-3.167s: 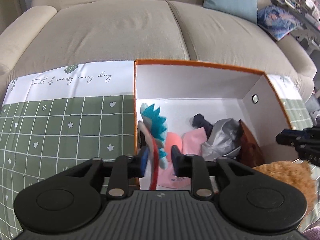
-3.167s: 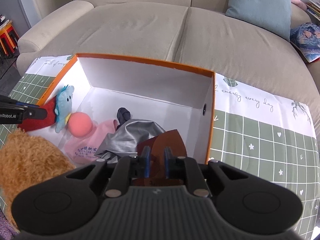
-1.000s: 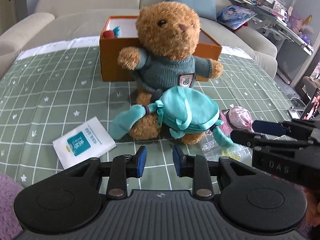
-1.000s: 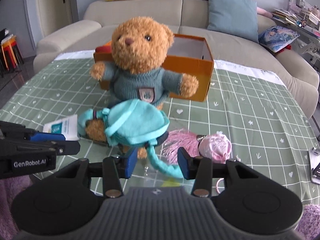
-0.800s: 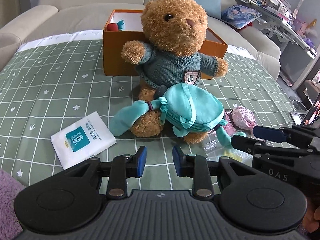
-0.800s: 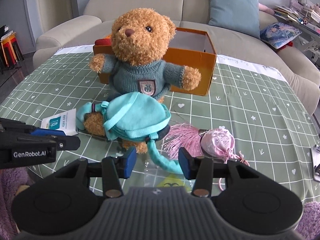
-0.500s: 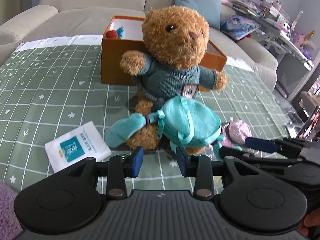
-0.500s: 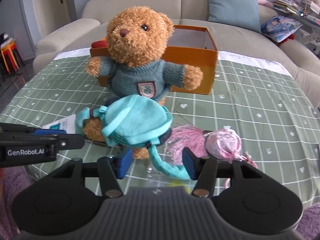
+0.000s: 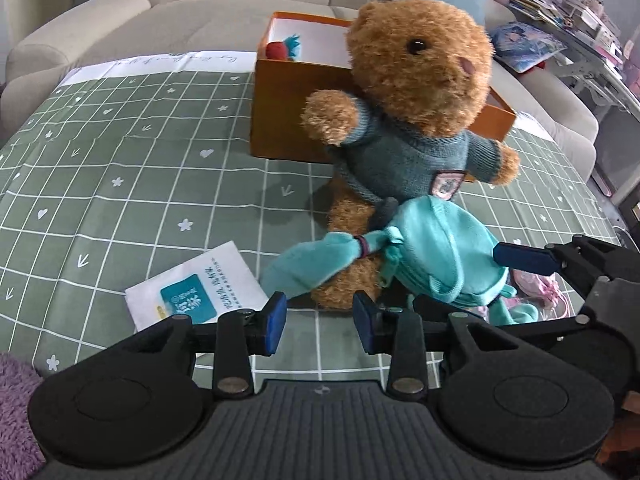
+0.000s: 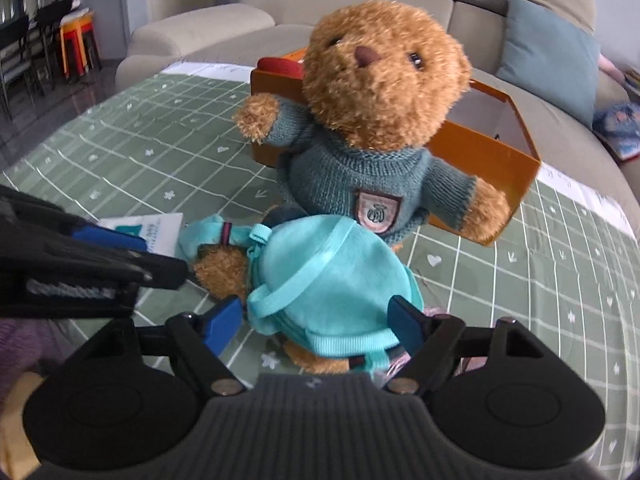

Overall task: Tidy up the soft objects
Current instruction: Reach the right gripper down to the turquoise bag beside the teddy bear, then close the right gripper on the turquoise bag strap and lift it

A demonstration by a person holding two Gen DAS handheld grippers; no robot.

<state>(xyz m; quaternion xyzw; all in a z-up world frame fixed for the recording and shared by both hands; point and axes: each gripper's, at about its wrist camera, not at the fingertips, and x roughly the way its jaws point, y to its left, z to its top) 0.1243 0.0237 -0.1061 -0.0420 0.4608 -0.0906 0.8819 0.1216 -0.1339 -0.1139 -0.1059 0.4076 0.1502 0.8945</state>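
While the bear (image 10: 372, 128) sits upright on the green cloth (image 9: 120, 184) in front of the orange box (image 9: 288, 120), both grippers have closed in since a second ago, so it looks way bigger now. Right gripper (image 10: 316, 322) has just been spreading its jaws, which now straddle the teal bag (image 10: 332, 276) without pinching it. Left gripper (image 9: 318, 322) is released, nothing between its pads, bear's foot at 12 o'clock. White packet (image 9: 196, 284) at its 10 o'clock.

Left gripper (image 9: 316, 318): black ribbed body, two round discs, silver screws, blue pads. Right gripper (image 10: 316, 322): same build; white lettering on left gripper's side, blurred.
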